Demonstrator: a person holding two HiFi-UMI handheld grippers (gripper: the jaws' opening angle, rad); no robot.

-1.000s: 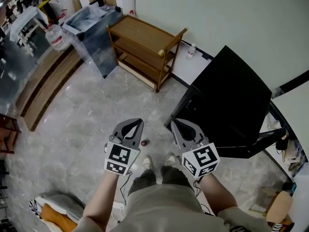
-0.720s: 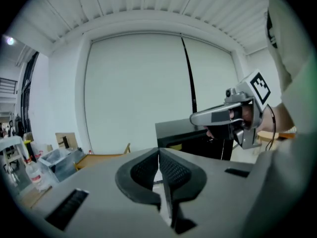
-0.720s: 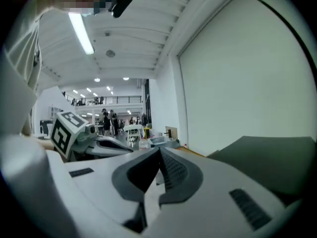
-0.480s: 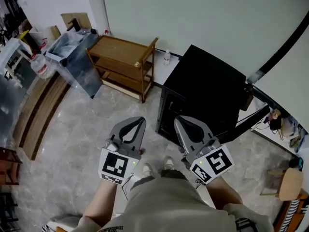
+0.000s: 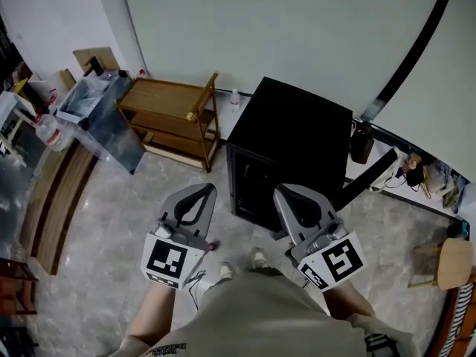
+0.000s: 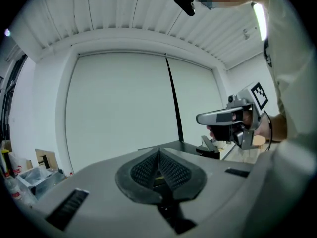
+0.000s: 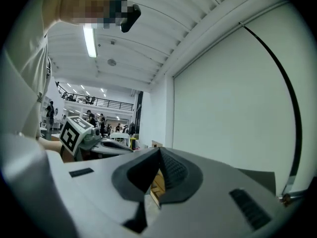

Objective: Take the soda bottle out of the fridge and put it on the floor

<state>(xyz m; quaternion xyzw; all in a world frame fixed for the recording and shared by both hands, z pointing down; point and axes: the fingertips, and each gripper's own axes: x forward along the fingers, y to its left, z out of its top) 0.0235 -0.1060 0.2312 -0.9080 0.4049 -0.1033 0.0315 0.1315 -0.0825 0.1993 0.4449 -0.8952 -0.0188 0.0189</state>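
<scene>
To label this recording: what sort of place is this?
Probably a large open lab or workshop hall, not a home: a small black box-shaped fridge and a wooden shelf trolley stand by a bare white wall, and a railed upper gallery is visible.

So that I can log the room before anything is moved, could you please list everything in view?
fridge: one, black, by the wall ahead
wooden shelf cart: one, brown, left of the fridge
small bottle: one, clear, on the floor by the wall, between cart and fridge
box: one, grey, left of the cart
water jug: one, clear, far left
stool: one, light wood, far right
small round thing: one, dark red, on the floor
shoes: two, pale, below
left hand-held gripper: grey, shut, empty
right hand-held gripper: grey, shut, empty
</scene>
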